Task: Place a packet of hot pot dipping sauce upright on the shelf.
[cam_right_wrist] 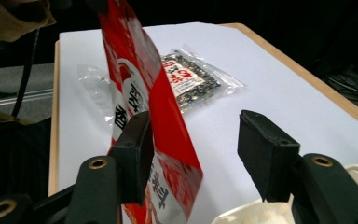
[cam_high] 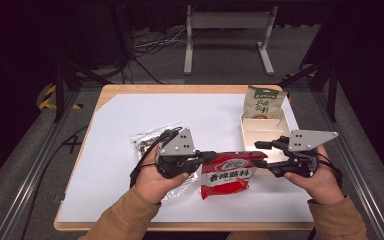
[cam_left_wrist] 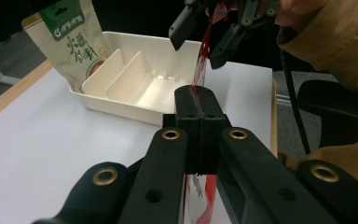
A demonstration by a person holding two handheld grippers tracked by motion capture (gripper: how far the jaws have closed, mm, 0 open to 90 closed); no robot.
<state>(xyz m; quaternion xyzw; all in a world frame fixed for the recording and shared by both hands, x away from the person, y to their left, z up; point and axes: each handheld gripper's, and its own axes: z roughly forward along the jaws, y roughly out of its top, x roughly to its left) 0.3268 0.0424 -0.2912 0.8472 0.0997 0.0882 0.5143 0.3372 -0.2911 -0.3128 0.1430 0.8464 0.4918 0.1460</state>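
Left gripper [cam_high: 206,156]: held in the person's left hand, jaws clenched tight on one edge of the red sachet [cam_high: 228,174]; in the left gripper view the two black pads meet with the sachet's thin red edge pinched between them.
Right gripper [cam_high: 261,154]: held in the person's right hand, jaws parted; in the right gripper view the sachet's edge hangs between them, lying against the one pad while the other stands well clear (a released state, not a grasp).
Red sachet: suspended between the two grippers above the near part of the table, white lettering on its face, its lower edge hanging toward the white sheet [cam_high: 130,180].
Divided tray [cam_high: 246,131]: cream-coloured, at the table's right edge, just behind the right gripper; its partitions show plainly in the left gripper view.
Green-topped pouch [cam_high: 263,102]: upright, leaning in the far end of the tray.
Clear spice packet [cam_high: 147,138]: lying flat on the white sheet, behind the left gripper (dark contents visible through the film).
Table [cam_high: 180,89]: wooden rim showing around the white sheet.
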